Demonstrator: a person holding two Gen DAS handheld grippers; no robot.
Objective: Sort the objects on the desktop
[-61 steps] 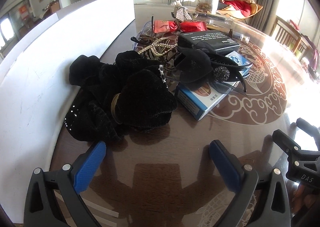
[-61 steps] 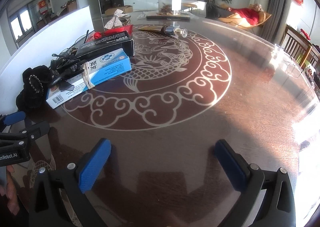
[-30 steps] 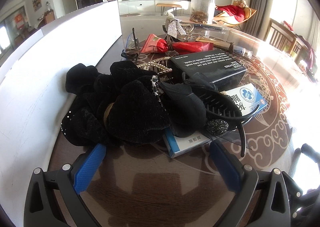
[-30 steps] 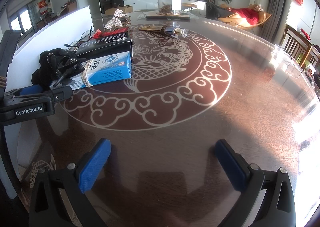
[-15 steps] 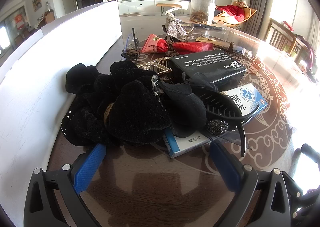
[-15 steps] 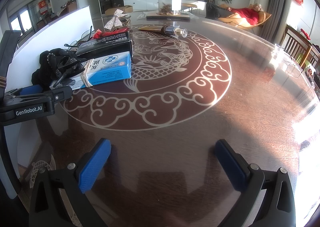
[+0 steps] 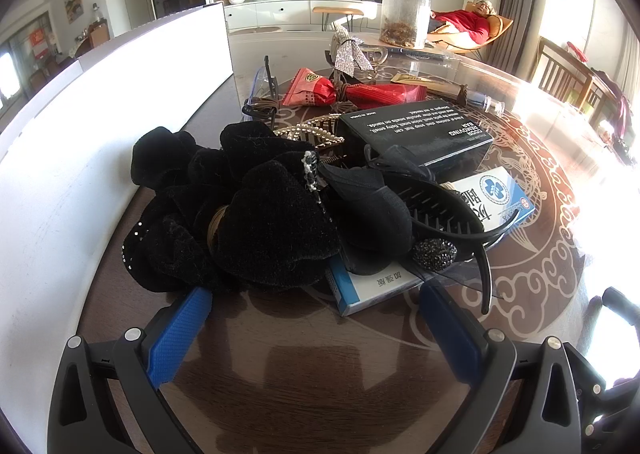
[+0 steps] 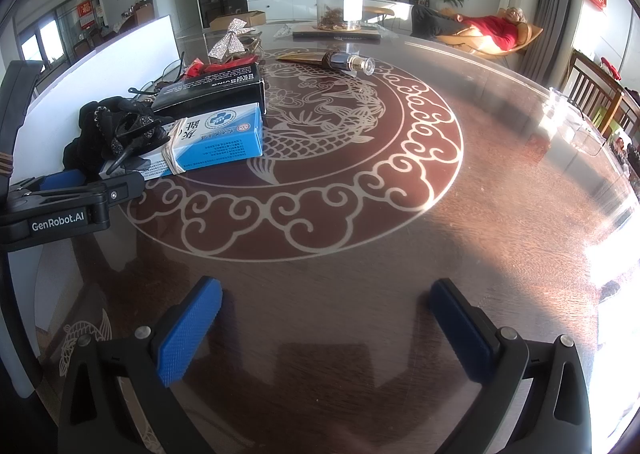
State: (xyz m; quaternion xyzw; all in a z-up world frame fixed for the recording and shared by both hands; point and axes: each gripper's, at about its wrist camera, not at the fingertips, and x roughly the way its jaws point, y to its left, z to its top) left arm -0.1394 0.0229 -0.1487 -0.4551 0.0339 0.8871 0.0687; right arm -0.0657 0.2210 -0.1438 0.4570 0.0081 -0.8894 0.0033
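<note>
Velvet scrunchies (image 7: 240,213) in a black heap are the nearest things to the left tool (image 7: 316,330), whose blue-padded fingers (image 7: 180,330) stand wide apart and empty, low over the tabletop (image 7: 304,366); two seconds ago the heap sat well ahead of the fingers, and now its near edge lies just beyond the fingertips, so the tool has closed in and then held for the last half second. That reads as an approach finished and a grasp not yet begun. Relative to the scrunchies, a black claw hair clip (image 7: 436,221) with a beaded ornament lies against their right side, resting on a blue and white medicine box (image 7: 492,197); a black carton (image 7: 420,129) stands behind that box, a pearl-studded hair comb (image 7: 316,131) peeks out just behind the heap, and red packets (image 7: 312,91) lie farther back. A white board (image 7: 100,125) runs along the heap's left. The right tool (image 8: 326,318) also hangs parted and empty, well apart from the heap, over bare patterned tabletop, unchanged over these two seconds. Sorting looks barely started: the pile is tangled, and the clip's teeth may snag the velvet if the scrunchies are lifted first.
</note>
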